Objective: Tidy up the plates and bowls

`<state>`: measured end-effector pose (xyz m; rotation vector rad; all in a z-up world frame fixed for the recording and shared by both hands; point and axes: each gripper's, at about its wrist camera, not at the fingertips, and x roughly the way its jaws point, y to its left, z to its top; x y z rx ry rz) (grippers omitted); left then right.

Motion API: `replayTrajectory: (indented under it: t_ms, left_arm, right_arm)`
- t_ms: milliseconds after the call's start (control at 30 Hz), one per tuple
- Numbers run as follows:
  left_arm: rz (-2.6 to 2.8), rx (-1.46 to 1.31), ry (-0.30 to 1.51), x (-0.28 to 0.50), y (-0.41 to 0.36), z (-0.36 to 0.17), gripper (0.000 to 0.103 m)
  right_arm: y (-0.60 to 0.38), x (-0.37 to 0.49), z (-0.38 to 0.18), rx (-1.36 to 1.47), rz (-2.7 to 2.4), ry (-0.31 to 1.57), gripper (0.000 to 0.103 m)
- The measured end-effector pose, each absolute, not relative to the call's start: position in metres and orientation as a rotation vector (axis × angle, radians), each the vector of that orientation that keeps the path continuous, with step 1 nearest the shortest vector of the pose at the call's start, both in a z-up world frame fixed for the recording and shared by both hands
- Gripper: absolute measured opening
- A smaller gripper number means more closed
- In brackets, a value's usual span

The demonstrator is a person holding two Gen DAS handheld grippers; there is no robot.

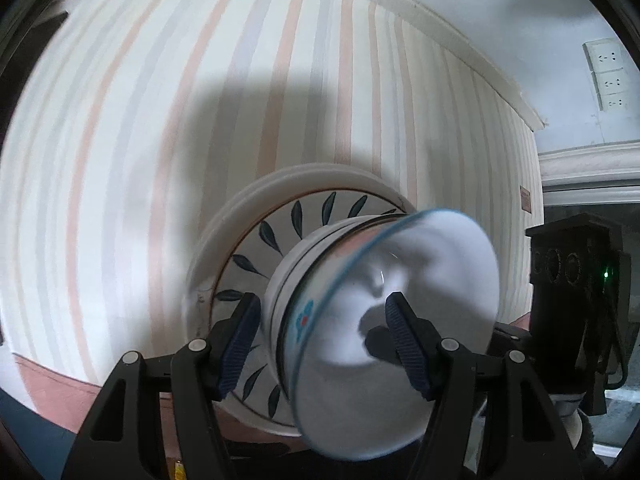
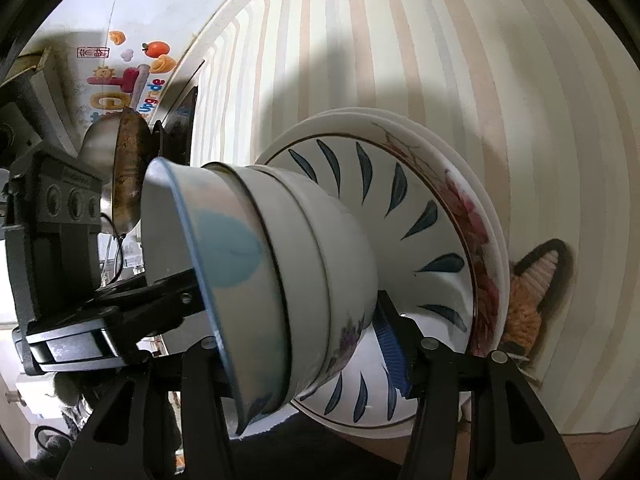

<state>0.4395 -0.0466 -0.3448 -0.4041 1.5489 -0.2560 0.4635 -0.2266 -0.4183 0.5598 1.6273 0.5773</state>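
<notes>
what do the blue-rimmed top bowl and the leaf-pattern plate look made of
Blue-rimmed top bowl: probably glazed ceramic or porcelain; opaque white, soft sheen, painted blue patch. Blur leaves melamine possible.
Leaf-pattern plate: likely glazed ceramic; glossy white, hand-painted dark-blue leaves, thin brown rim line.

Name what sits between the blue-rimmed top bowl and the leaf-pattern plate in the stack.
Two more nested white bowls lie between the blue-rimmed bowl and the leaf-pattern plate; the right wrist view shows this best.

A cloth [image 1: 200, 100] of cream with pink and grey-blue stripes lies under the stacked plates. The top plate [image 2: 420, 216] is white with dark blue leaf strokes; the plate beneath it [image 2: 478, 224] shows red flowers. The top bowl [image 2: 224, 240], blue-rimmed, bears a light blue patch.
</notes>
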Motion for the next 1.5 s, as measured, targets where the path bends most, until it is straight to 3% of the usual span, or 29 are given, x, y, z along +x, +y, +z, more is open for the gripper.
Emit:
replayTrajectory:
  t_ms: [200,267,333,367,433,633,1033,1500]
  left_arm:
    - [-0.145,-0.242,1.429,0.418,-0.039,-0.307,0.063]
    - [-0.132,-0.203,1.394,0.408,-0.035,-0.297,0.063]
    - [-0.111,-0.162,1.345,0.395,-0.032,-0.283,0.064]
    - [-0.100,-0.142,1.322,0.389,-0.031,-0.277,0.066]
    - [-0.086,-0.099,1.280,0.377,-0.031,-0.266,0.085]
    - [-0.073,-0.031,1.127,0.339,-0.029,-0.224,0.098]
    - [-0.075,-0.053,0.947,0.248,-0.017,-0.136,0.100]
    - [0.038,-0.053,0.856,0.132,-0.029,-0.089,0.100]
  right_arm:
    - [-0.235,0.459,-0.387,0.449,0.481,1.560,0.069]
    - [-0.237,0.452,-0.369,0.403,0.437,1.523,0.081]
    - [-0.238,0.444,-0.354,0.354,0.400,1.484,0.086]
    - [-0.237,0.436,-0.341,0.313,0.368,1.443,0.088]
    - [-0.236,0.423,-0.321,0.256,0.311,1.392,0.091]
    - [-0.225,0.374,-0.256,0.161,0.176,1.203,0.095]
    - [-0.211,0.278,-0.154,0.105,0.106,0.993,0.099]
    - [-0.223,0.151,-0.071,0.064,0.139,0.837,0.100]
